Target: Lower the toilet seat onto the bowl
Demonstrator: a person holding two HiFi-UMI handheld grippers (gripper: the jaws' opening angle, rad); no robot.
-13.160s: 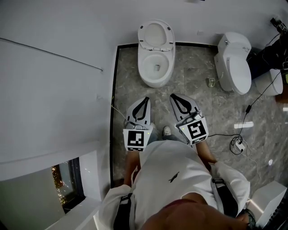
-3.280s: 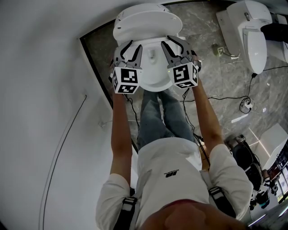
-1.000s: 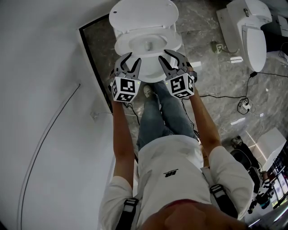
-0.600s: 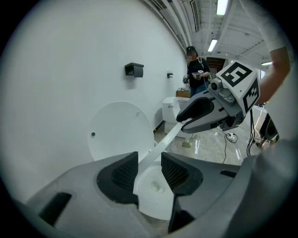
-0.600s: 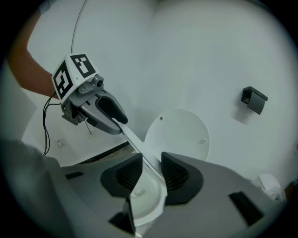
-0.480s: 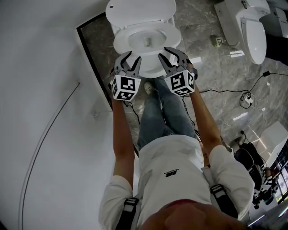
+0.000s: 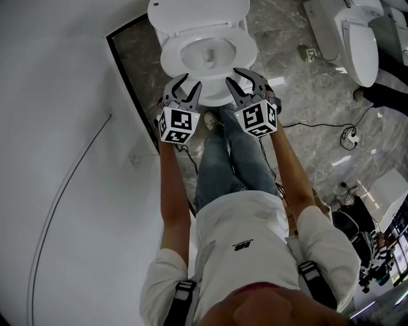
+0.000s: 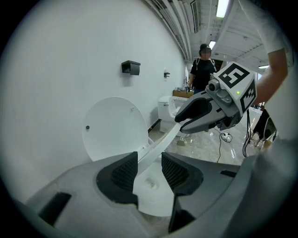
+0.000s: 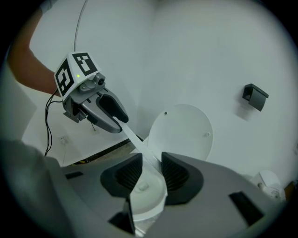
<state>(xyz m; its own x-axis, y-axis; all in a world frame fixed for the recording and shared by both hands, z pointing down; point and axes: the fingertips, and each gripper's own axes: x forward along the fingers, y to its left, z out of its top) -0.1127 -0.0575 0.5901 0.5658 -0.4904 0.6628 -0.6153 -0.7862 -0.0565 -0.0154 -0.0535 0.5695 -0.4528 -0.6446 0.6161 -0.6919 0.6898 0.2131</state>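
Up against the white wall [image 7: 64,95], at the top of the head view, the toilet seat [image 7: 246,56] now lies flat over the bowl [image 7: 211,95], w/ the lid [image 7: 197,13] standing open behind it. That's the change: approx three secs back the seat was tipped up near the lid, a sec ago it was part-way down, & now the ring reads level on the rim. Can't tell from any view whether a last sliver of gap remains at the front, but it looks seated or all but.

Left hand-held gripper [image 7: 190,80] & right hand-held gripper [image 7: 234,75] sit side by side at the bowl's near edge, one each side of the seat's front. Both gripper views show that front edge as a thin white band running btwn the pads [image 8: 122,173] and across to the other gripper. R jaws have just been opening; the band passes btwn them w/ room beside it, so not clamped. L jaws likewise stand apart round the band, no squeeze evident.

For the task: lowering looks basically done, hold being let go. Prob next: draw both back, clear of the rim, w/o lifting the seat again. Small risk: a pad catching the edge on the way out.
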